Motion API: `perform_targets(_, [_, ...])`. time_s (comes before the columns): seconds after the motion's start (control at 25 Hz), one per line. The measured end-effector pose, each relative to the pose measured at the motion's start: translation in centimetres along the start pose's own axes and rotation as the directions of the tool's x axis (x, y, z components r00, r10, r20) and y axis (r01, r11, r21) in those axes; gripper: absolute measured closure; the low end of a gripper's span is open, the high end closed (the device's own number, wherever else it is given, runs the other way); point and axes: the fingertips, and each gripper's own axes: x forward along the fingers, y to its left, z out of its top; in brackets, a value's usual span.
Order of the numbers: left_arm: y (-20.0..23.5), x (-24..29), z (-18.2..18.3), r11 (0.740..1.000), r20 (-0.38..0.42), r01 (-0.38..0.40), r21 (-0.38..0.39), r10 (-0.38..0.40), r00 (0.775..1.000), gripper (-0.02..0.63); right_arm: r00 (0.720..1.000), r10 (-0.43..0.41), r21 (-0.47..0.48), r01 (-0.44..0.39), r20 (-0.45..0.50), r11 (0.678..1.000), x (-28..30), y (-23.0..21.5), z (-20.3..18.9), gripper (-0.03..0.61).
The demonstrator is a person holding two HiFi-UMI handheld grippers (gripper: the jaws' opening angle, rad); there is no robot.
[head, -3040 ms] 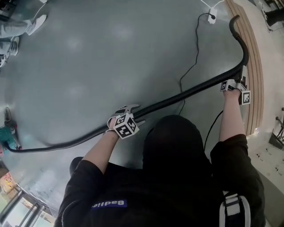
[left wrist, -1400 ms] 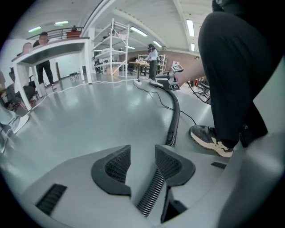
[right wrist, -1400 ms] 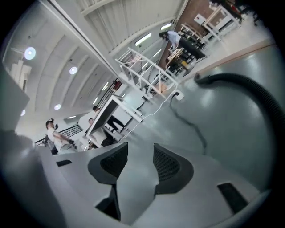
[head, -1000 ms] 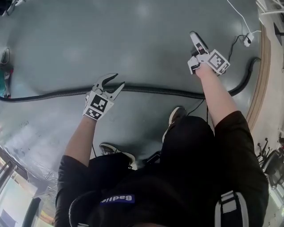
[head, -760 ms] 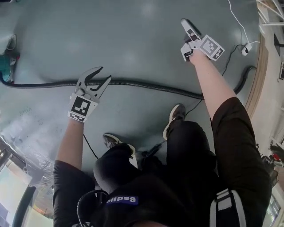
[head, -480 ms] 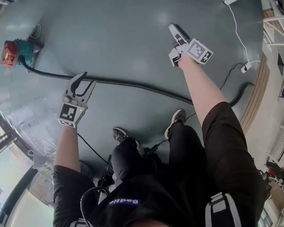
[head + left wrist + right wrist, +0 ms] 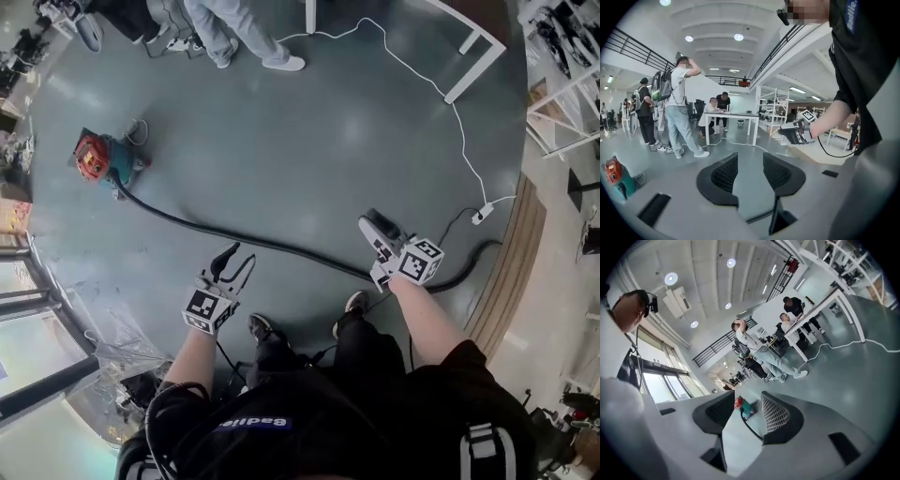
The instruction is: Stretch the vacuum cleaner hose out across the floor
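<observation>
Left gripper [image 7: 236, 260] and right gripper [image 7: 373, 226] held out, jaws apart (both empty).

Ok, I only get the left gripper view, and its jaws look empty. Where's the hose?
Observer: On the floor. The head view shows the hose running from the vacuum cleaner past the person's shoes.
Operator: Is the other gripper holding it?
Observer: No. In the right gripper view the right gripper has its jaws apart with nothing gripped.
Operator: Is the hose straight?
Observer: Mostly, but its end curves up beside the wooden strip.
</observation>
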Motion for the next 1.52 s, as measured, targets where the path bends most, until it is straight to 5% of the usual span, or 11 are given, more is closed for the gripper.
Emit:
perform_targets(0.2, [-8.6, -1.8, 10.0, 0.996, 0.062, 0.04, -0.086, -0.035, 0.997, 0.439, 0.991, 0.102, -0.087, -0.109, -0.088, 0.99, -9.9, 10.7, 3.2, 0.397])
perform_targets(0.44, [-17.2, -1.3, 17.2, 0.994, 0.171, 0.106, -0.032, -0.099, 0.98, 0.439, 0.959, 0.215, -0.22, -0.254, -0.185, 0.942, -15.7, 16.8, 4.5, 0.397])
perform_targets(0.72, [-23.5, -5.3, 18.0, 0.95, 0.259, 0.308, -0.05, -0.286, 0.923, 0.485, 0.954, 0.235, -0.373, -0.291, -0.189, 0.881, -17.6, 26.1, 1.6, 0.488])
perform_targets(1.08, [-25.7, -13.0, 17.7, 0.886, 0.323, 0.464, 0.0, -0.439, 0.839, 0.604, 0.97, 0.209, -0.417, -0.242, -0.124, 0.876, -18.0, 36.3, -2.4, 0.561])
perform_targets(1.28, [-27.6, -14.1, 17.8, 0.893, 0.326, 0.449, -0.029, -0.416, 0.849, 0.606, 0.952, 0.255, -0.445, -0.306, -0.172, 0.842, -20.2, 38.5, -4.2, 0.572])
perform_targets(1.52, [-32.2, -12.0, 18.2, 0.914, 0.304, 0.399, -0.073, -0.361, 0.882, 0.606, 0.953, 0.263, -0.439, -0.301, -0.149, 0.846, -25.5, 34.7, -3.5, 0.572])
